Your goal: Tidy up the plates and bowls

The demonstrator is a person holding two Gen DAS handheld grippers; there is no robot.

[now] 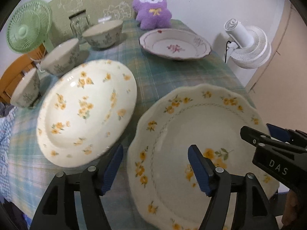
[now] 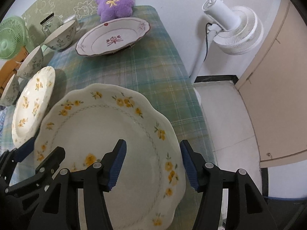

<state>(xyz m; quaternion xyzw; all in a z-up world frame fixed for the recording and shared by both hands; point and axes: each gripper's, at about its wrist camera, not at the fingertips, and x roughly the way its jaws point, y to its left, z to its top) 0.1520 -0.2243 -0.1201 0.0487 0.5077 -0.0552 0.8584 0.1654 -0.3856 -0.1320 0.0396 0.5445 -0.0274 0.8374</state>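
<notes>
I am hovering both tongs over the scalloped yellow-flowered plate, which is lying nearest me on the plaid tablecloth. My left gripper is standing apart, straddling that plate's left rim without pressing it; my right gripper is likewise apart, astride the right rim. The round yellow-flowered plate is sitting just left, the pink-flowered plate far across, and three bowls are lining the far left. I judge I am preparing a two-sided lift; next, both pairs of jaws need closing evenly on opposite rims.
</notes>
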